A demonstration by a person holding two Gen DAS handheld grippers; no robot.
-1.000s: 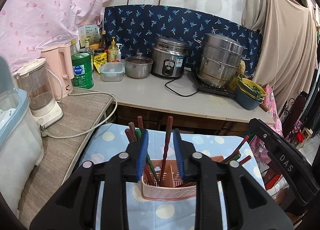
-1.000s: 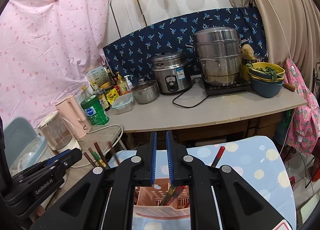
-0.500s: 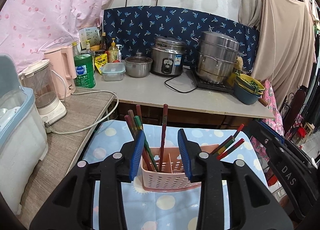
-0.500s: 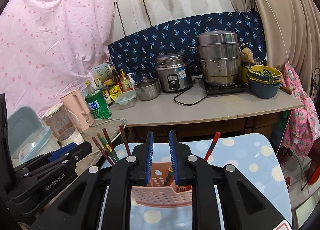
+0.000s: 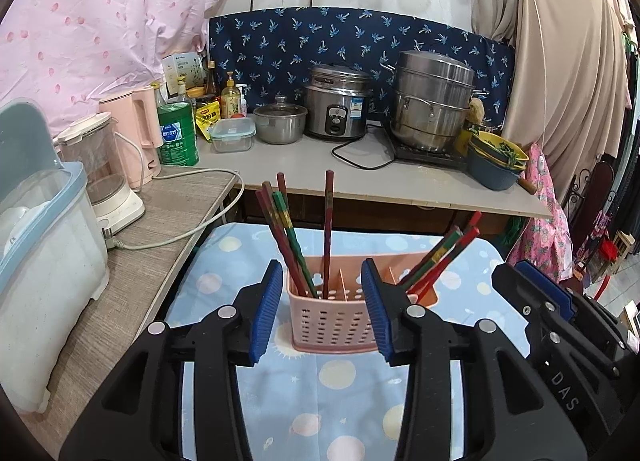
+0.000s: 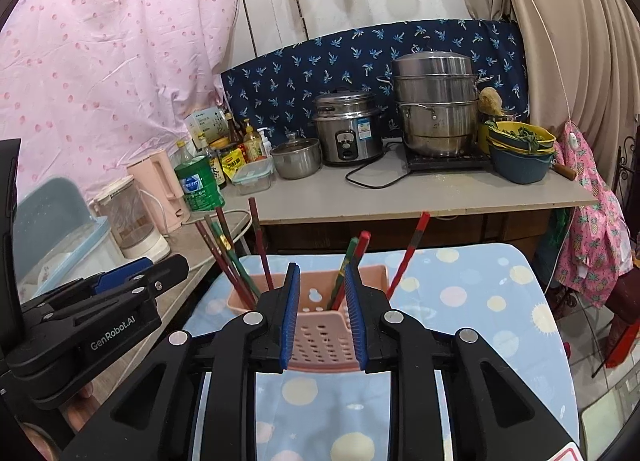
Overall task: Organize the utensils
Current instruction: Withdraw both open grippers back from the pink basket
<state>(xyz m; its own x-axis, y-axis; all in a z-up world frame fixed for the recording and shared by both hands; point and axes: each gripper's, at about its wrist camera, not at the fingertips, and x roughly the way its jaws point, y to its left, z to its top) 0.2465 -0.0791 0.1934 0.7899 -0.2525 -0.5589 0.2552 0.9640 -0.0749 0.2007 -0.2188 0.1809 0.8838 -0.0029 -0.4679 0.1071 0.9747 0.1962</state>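
both hand-held grippers now farther back from pink caddy (image 5: 334, 317), jaws opening, empty; chopsticks (image 5: 328, 229) light, stiff, slippery: pinch mid-shaft.

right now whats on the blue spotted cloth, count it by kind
chopsticks: 8 (the left bunch overlaps, so this count is my best reading)
pink basket: 1
total: 9

One pink basket (image 5: 338, 317), eight chopsticks (image 5: 327, 233), two tongs (image 5: 322, 309).
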